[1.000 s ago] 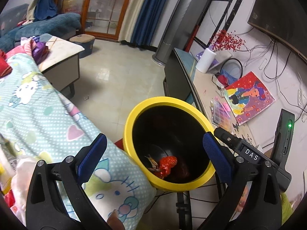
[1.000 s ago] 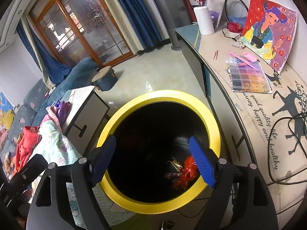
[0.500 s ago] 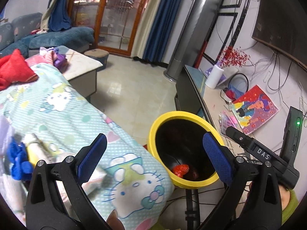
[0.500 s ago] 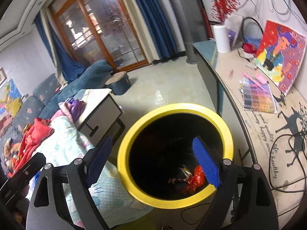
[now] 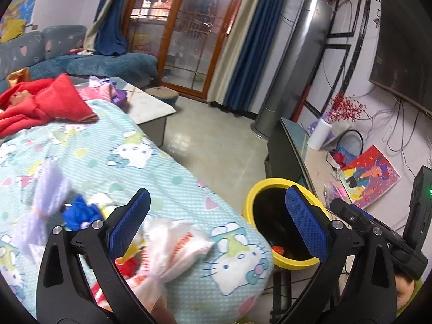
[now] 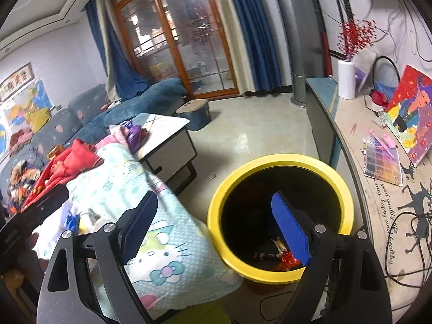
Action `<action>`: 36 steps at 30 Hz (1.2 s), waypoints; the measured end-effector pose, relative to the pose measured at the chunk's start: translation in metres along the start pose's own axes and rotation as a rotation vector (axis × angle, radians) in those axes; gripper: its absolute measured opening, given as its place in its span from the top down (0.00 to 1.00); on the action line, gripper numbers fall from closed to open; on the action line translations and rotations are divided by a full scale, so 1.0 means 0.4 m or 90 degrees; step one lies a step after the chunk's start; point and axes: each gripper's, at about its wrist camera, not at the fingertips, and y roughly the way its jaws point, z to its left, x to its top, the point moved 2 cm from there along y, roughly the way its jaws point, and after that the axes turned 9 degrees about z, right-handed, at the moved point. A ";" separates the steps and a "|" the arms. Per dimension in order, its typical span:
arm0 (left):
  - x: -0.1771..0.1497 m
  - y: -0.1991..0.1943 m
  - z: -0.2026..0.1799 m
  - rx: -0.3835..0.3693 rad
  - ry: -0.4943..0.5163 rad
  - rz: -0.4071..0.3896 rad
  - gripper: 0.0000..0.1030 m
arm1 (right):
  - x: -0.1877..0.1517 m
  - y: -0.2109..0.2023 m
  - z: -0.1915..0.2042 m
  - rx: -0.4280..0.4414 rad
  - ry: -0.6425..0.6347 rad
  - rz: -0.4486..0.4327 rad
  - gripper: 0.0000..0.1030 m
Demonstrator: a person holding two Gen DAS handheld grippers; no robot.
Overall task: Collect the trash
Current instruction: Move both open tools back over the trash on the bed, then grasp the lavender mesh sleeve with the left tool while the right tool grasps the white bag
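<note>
A yellow-rimmed black trash bin point(image 6: 343, 189) point(image 5: 252, 191) stands on the floor beside the cartoon-cat blanket point(image 5: 140, 159) point(image 6: 167, 259). Red and gold wrappers point(image 6: 282, 256) point(image 5: 278, 249) lie at its bottom. My left gripper point(image 5: 216, 216) is open and empty, hanging over the blanket's edge left of the bin. Under it lie a crumpled white plastic bag with red print point(image 5: 175, 245), a blue scrap point(image 5: 81, 213) and a lilac wrapper point(image 5: 46, 191). My right gripper point(image 6: 216, 221) is open and empty above the bin's left rim.
A long low cabinet point(image 6: 378, 189) runs along the right wall with a painting point(image 6: 410, 118), a bead box point(image 6: 382, 162), cables and a white vase point(image 6: 346, 78). A coffee table point(image 6: 167, 140) and blue sofa point(image 5: 108, 64) stand behind; red clothes point(image 5: 46, 102) lie on the blanket.
Both grippers have pulled back and up from the bin and swung left, so the blanket and its litter have come into view. The right jaws stand slightly wider.
</note>
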 end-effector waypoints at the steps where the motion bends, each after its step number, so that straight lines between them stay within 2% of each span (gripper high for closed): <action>1: -0.001 -0.006 0.008 0.004 -0.002 -0.002 0.11 | -0.004 -0.001 0.014 0.003 -0.008 0.000 0.19; 16: -0.018 -0.085 0.173 0.060 -0.069 -0.029 0.11 | -0.082 0.014 0.222 0.063 -0.138 0.038 0.18; 24: -0.023 -0.118 0.291 0.100 -0.129 -0.037 0.11 | -0.137 0.020 0.316 0.102 -0.199 0.066 0.18; 36: -0.043 -0.140 0.426 0.147 -0.184 -0.035 0.11 | -0.205 0.034 0.422 0.150 -0.247 0.119 0.18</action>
